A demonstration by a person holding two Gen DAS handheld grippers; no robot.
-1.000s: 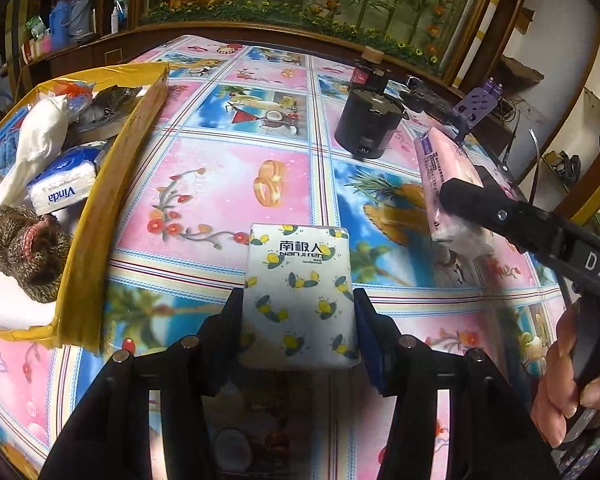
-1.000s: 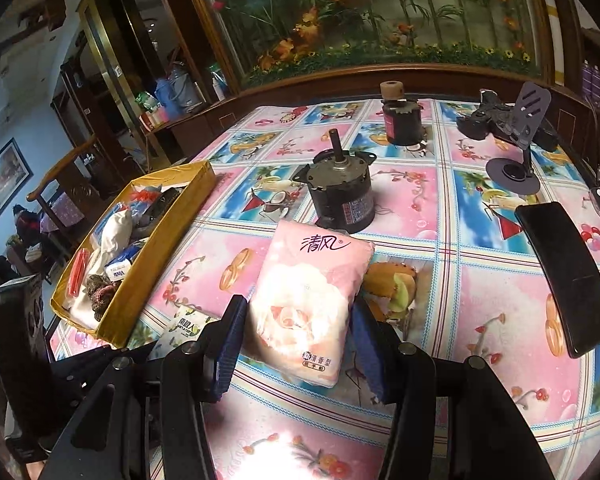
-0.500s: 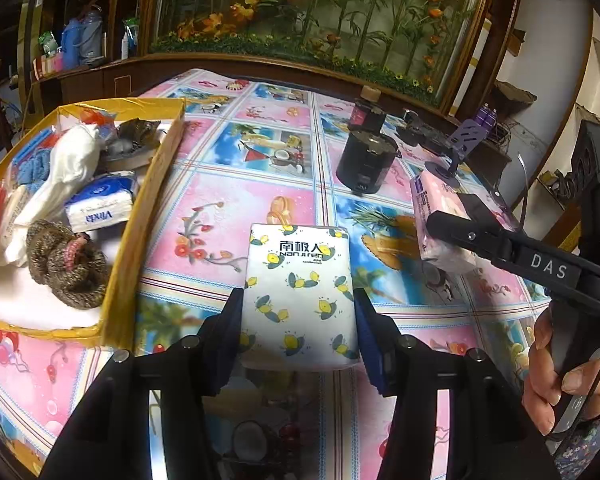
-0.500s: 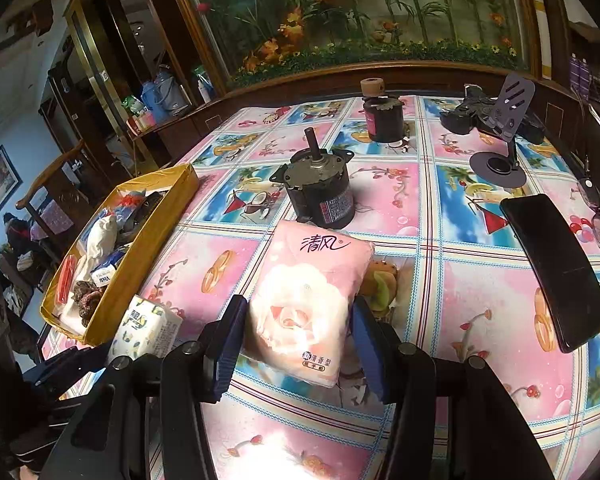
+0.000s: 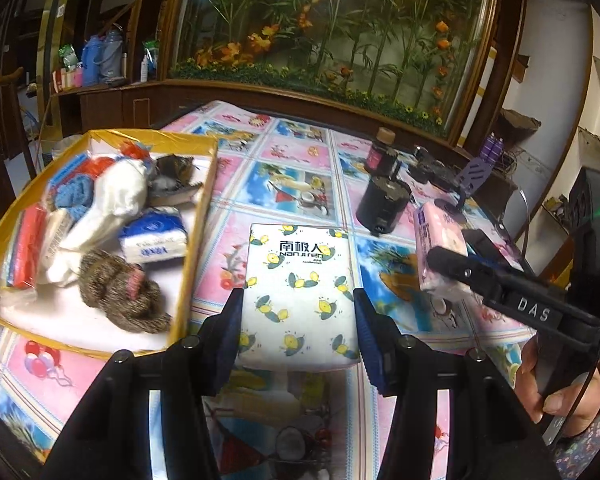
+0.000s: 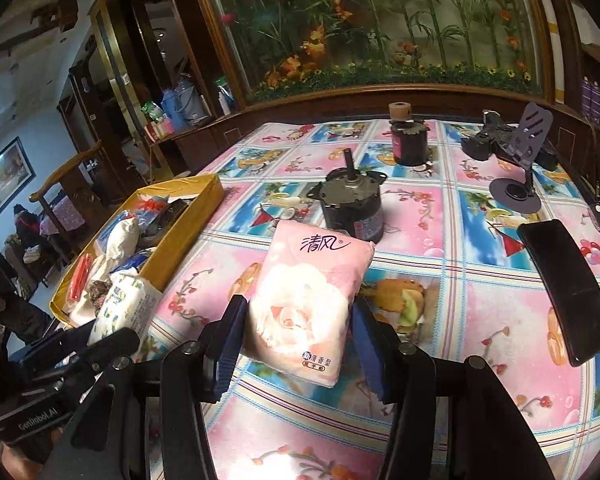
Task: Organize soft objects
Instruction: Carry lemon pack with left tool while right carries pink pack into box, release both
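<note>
My left gripper (image 5: 298,332) is shut on a white tissue pack with yellow lemons (image 5: 298,292), held above the table just right of the yellow box (image 5: 188,280). In the right wrist view that same white tissue pack (image 6: 120,304) shows at the lower left beside the yellow box (image 6: 180,236). My right gripper (image 6: 298,340) is shut on a pink tissue pack printed with a rose (image 6: 304,300), lifted over the tablecloth. The pink tissue pack (image 5: 436,256) also appears at the right of the left wrist view. The box holds a white cloth, a blue tissue pack (image 5: 154,238) and a brown woolly item (image 5: 120,292).
A black motor (image 6: 352,208) stands behind the pink pack, with a dark jar (image 6: 408,140) and a phone stand (image 6: 520,160) farther back. A black case (image 6: 564,288) lies at the right. A hand (image 5: 556,384) grips the right tool. A wooden ledge bounds the table's far edge.
My left gripper has risen with the white pack and turned toward the yellow box, so more of the box's contents show. The right gripper with the pink pack has stayed about where it was.
</note>
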